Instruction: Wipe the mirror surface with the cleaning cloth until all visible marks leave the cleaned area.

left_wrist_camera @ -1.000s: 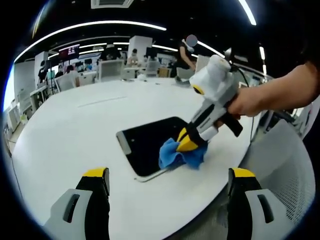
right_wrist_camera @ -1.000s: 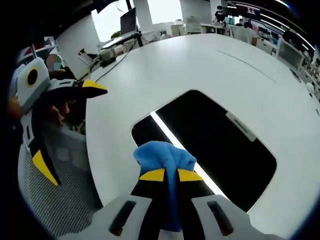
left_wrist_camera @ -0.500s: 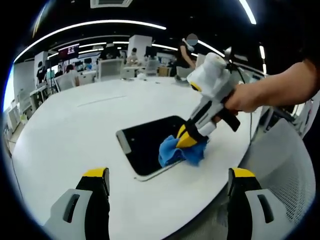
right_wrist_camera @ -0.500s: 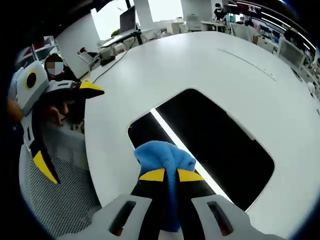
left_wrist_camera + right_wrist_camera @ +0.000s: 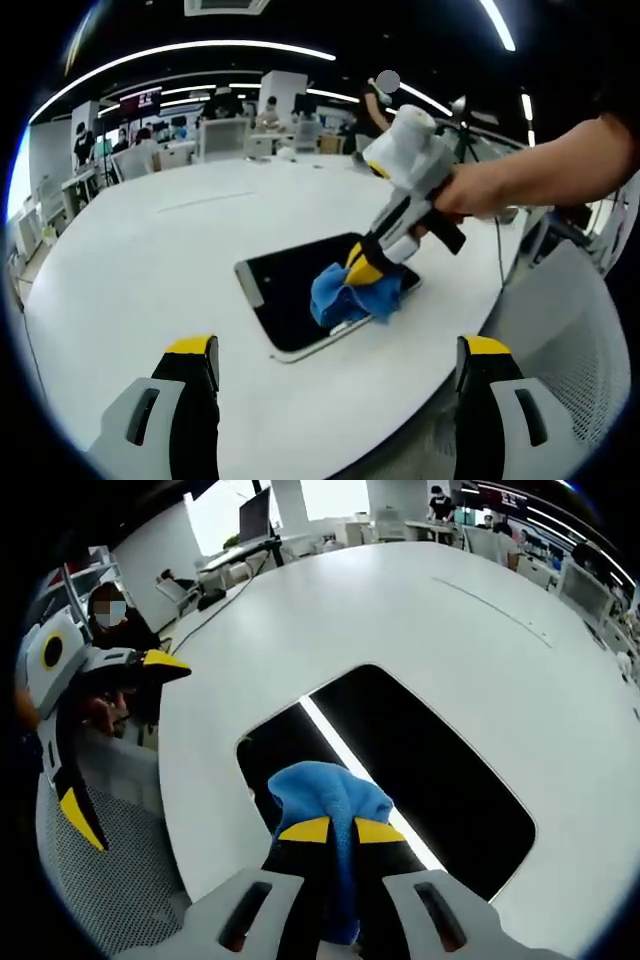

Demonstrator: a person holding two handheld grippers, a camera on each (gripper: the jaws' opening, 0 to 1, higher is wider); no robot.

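A dark rectangular mirror with rounded corners lies flat on the white round table. My right gripper is shut on a blue cleaning cloth and presses it onto the mirror near one short end. In the left gripper view that gripper comes in from the right, held by a hand, with the cloth bunched under its tips on the mirror's right part. My left gripper hangs open over the table's near edge, well short of the mirror, and it is seen at the left of the right gripper view.
A mesh office chair stands at the table's right edge. Beyond the table are desks, monitors and several people. A seated person is behind the left gripper in the right gripper view. Bare tabletop stretches past the mirror.
My right gripper has slid the cloth further in over the mirror, toward its middle. The left gripper has stayed still.
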